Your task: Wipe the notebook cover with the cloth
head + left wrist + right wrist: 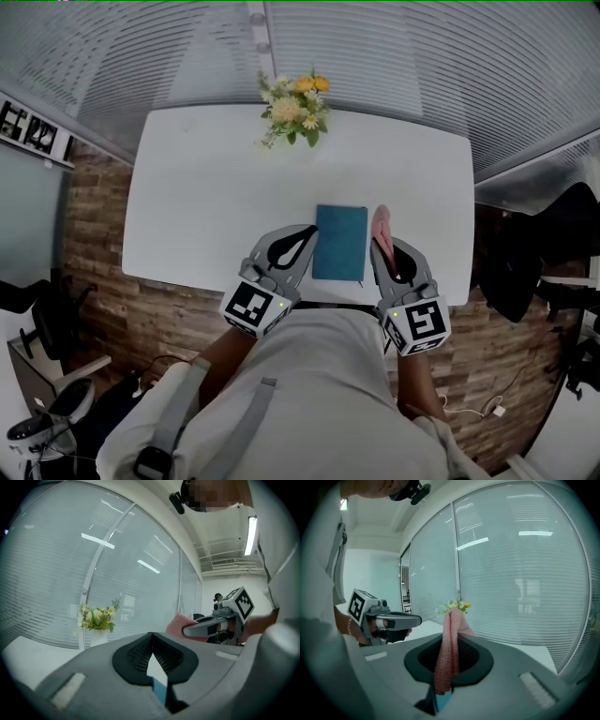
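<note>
Notebook (339,242) lies centre frame on tabletop (206,206), long axis running up-down, between both tools. Right gripper (382,246): jaws clamped on pink cloth (381,223), just right of the cover. Left gripper (311,231): jaws closed, seemingly empty, at cover's left edge.

White counter (187,206) set against tall curved glass panes (56,573) with horizontal blinds (422,66) lowered. Vase of yellow and white flowers (295,108) at the far edge. Brown wood-plank floor (94,244) on either side. Overhead, white ceiling (220,550) with a lit strip light (253,536).
</note>
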`<state>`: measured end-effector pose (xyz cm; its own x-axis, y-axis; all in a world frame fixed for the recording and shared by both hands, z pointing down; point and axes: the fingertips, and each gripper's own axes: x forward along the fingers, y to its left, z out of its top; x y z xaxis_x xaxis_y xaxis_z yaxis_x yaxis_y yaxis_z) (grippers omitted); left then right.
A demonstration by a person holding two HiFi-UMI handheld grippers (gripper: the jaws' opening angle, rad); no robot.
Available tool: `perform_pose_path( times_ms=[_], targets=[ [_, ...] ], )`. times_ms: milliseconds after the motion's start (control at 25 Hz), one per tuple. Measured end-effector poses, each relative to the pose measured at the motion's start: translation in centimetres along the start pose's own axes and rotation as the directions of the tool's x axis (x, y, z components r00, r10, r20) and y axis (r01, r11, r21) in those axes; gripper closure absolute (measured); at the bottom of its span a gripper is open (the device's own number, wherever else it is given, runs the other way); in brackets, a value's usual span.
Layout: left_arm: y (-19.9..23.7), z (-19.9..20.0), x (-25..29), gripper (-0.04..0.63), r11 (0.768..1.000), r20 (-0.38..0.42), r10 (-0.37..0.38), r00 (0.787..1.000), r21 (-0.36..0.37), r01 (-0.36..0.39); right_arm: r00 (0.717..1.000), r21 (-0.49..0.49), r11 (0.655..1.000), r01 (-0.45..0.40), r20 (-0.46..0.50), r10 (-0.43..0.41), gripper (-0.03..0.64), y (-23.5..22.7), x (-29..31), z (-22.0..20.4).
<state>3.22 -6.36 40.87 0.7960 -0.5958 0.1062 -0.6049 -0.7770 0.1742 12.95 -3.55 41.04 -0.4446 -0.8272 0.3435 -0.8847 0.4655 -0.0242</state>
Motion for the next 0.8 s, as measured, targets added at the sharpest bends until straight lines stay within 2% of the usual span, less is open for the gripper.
perform_pose_path(
  times_ms=[120,240,800],
  targets=[
    [-0.6,2.2,-0.7,0.592,1.000,0.032,0.007,0.999,-0.007,-0.007,0.999,-0.019,1.000,-0.005,0.034,0.005,0.592,0.4,-0.6,1.9],
    [-1.0,4.3,-1.1,0.592,1.000,0.072,0.014,0.997,0.024,-0.016,0.999,-0.036,0.999,0.000,0.050,0.002,0.592,0.4,-1.0,2.9],
    [-1.5,4.9,-1.0,0.592,0.999,0.069,0.011,0.998,0.035,-0.013,0.998,-0.057,0.998,0.009,0.063,-0.005,0.592,0.5,-1.3,4.0]
  ],
)
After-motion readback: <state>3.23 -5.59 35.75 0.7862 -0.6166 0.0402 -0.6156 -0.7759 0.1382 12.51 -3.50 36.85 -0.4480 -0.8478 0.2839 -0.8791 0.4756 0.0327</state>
